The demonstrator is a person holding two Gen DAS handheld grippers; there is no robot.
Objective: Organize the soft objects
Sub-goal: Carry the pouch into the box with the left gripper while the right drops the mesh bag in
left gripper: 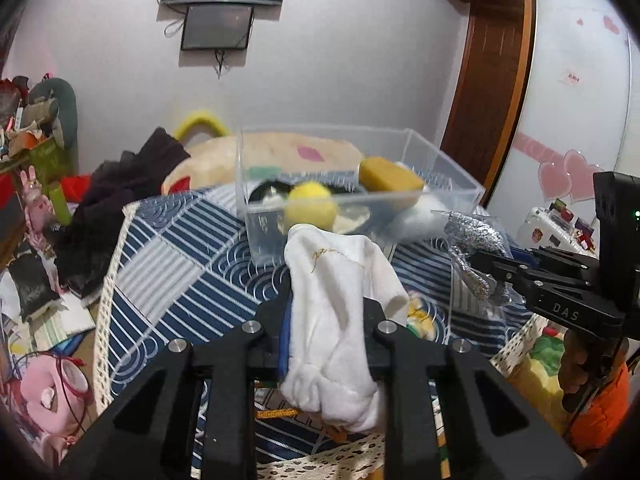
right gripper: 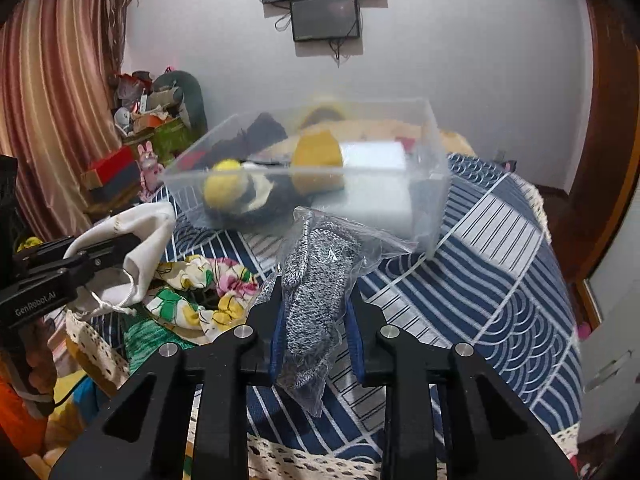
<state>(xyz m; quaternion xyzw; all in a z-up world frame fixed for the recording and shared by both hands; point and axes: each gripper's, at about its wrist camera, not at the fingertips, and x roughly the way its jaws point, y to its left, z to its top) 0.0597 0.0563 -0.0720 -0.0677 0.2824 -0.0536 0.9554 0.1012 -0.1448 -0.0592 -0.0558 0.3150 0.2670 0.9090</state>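
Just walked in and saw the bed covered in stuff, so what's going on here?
A person is sorting soft things into a clear plastic bin on the bed. The left claw is shut on a white cloth pouch, and the right claw is shut on a grey knit item in a plastic bag. Both are held up in front of the bin, which already holds a yellow ball and a yellow sponge.

clear bin (right gripper: 434, 148) open-topped, half full; floral cloth (right gripper: 192, 292) clutters bedspread (right gripper: 500, 280) left of it
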